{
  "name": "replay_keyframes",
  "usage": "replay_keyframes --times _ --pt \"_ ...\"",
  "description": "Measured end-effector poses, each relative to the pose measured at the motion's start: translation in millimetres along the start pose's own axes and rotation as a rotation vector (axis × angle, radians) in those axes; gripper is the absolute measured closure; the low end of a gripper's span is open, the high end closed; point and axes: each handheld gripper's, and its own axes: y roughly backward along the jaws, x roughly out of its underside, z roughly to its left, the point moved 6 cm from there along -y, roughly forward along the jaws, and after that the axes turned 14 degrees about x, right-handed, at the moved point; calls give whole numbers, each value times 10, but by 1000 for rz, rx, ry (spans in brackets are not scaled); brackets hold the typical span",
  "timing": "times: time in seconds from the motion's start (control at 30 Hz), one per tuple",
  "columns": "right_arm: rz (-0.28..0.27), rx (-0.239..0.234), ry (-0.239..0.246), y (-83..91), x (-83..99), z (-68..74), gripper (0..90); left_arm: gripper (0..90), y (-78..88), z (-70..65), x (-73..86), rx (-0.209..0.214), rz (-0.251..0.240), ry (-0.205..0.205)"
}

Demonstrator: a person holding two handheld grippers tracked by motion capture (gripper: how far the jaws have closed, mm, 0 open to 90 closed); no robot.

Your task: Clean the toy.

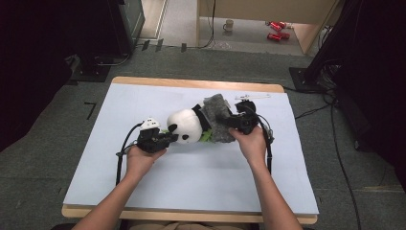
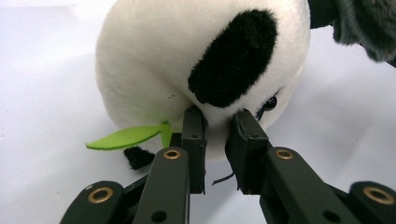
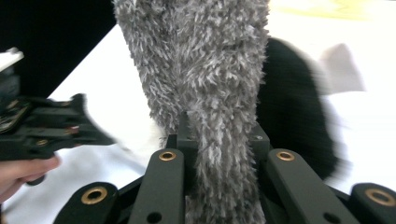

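Grey fuzzy fabric [image 3: 210, 79], looks like a small plush garment, is clamped between the right gripper's [image 3: 219, 135] jaws; in the right gripper view the pile bunches up between both pads and rises above them. High view: that grey piece [image 1: 216, 117] sits over the body end of a plush panda [image 1: 187, 125], which lies on its side near the middle of the white table cover [image 1: 191, 182]. Right gripper [image 1: 238, 120] comes at it from the right, hand behind it. Left gripper [image 1: 165, 139] is at the panda's head end, jaws clenched on the white plush of the face just under the black eye patch [image 2: 233, 58]; left gripper view shows both pads [image 2: 194, 135] pressed into the fur. Green felt leaf [image 2: 126, 137] pokes out beside the left pad, touching the table. Panda rests on the table, held at both ends. Background floor: a mug [image 1: 229, 25] and red cans [image 1: 276, 29], well apart from the table.
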Motion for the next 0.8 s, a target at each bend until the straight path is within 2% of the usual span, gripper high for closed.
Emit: replay_keyframes --times 0.1,0.23,0.63,0.73,0.8 --pt "-8 22 -46 24 17 -207 756 773 -3 -1 -3 5 5 1" --pt "-8 33 -89 34 42 -381 754 773 -14 -9 -1 7 9 -4" --pt "-1 84 -122 59 86 -604 754 772 -27 -8 4 12 2 -2" --pt "-3 123 -130 99 91 -681 758 772 -23 5 2 11 0 4" --pt "-17 122 -133 152 69 -686 758 772 -18 13 0 13 -1 8"
